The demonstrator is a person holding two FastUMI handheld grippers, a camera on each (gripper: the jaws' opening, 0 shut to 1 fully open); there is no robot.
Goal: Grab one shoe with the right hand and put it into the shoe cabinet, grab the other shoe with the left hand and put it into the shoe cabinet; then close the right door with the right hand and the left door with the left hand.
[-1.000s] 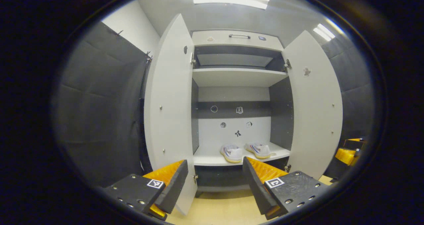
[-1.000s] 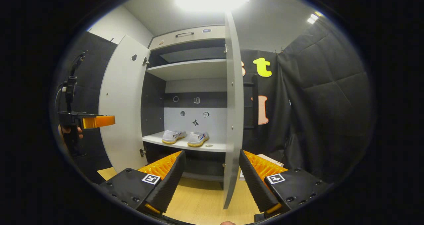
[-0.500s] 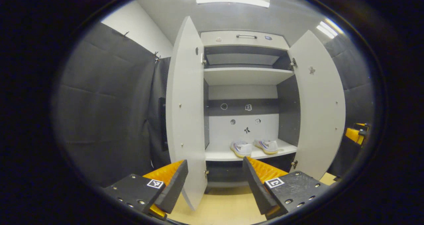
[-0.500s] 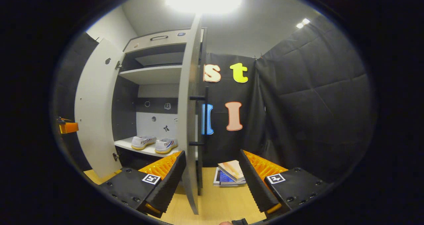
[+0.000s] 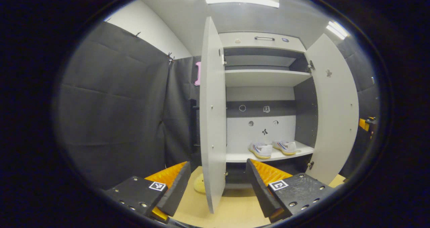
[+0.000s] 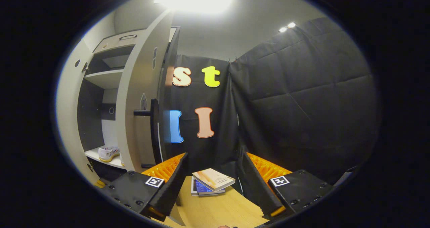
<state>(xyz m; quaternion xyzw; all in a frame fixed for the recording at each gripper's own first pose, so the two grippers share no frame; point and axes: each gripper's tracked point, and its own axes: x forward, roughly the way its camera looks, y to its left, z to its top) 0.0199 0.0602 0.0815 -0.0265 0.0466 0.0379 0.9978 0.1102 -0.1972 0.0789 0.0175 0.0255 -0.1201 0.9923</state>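
Shoes both sit on the cabinet's lower shelf, right of centre, so with both jaws spread and empty, the stiff, light right door looks best taken at its black handle.

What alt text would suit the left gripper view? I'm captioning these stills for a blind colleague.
An open white shoe cabinet with both doors swung out holds two white shoes side by side on its lower shelf. The open left hand-held gripper points at the edge of the left door, above a light wooden floor.
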